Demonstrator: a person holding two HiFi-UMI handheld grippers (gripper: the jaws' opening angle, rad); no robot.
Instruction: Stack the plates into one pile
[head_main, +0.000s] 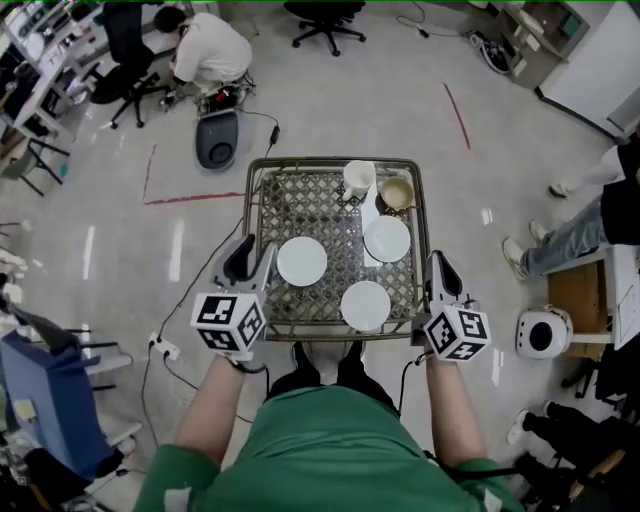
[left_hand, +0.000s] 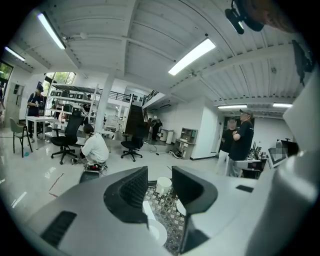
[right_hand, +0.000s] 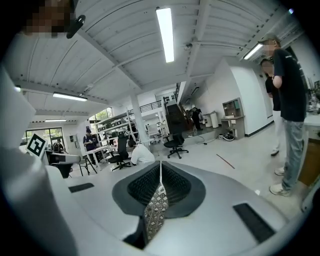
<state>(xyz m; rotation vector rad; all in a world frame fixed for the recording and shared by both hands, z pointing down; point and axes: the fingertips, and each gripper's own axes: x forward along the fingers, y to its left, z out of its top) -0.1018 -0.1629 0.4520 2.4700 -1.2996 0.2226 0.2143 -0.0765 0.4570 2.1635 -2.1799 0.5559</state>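
From my remote seat I look steeply down on the small lattice-topped bench (head_main: 300, 205). Three white plates lie flat on it, each apart from the others and none stacked. The left-hand plate (head_main: 302, 261) sits near the middle. The near plate (head_main: 366, 305) lies close to the edge nearest me. The far plate (head_main: 387, 239) lies beyond that one, toward the right side. At the far end stand a white cup (head_main: 359, 178) and, just beside it, a brownish bowl (head_main: 397, 193).

My left claw (head_main: 253, 262) hangs at the bench's left edge, close to the left-hand plate but not touching it. In the left gripper view its jaws (left_hand: 160, 187) stand spread with nothing between the pads. Through the gap I see the cup (left_hand: 163, 185) and, lower down, the left-hand plate (left_hand: 156, 232).

My right claw (head_main: 437, 270) is at the bench's right edge, near the near plate and clear of it. In the right gripper view its jaws (right_hand: 160, 175) are pressed together on nothing, and only a sliver of lattice shows beneath them.

Both marker cubes face up at me (the left one (head_main: 228, 322) looks larger than the right (head_main: 457, 333)). Beyond the bench, a person in a white top (head_main: 210, 50) crouches on the floor.
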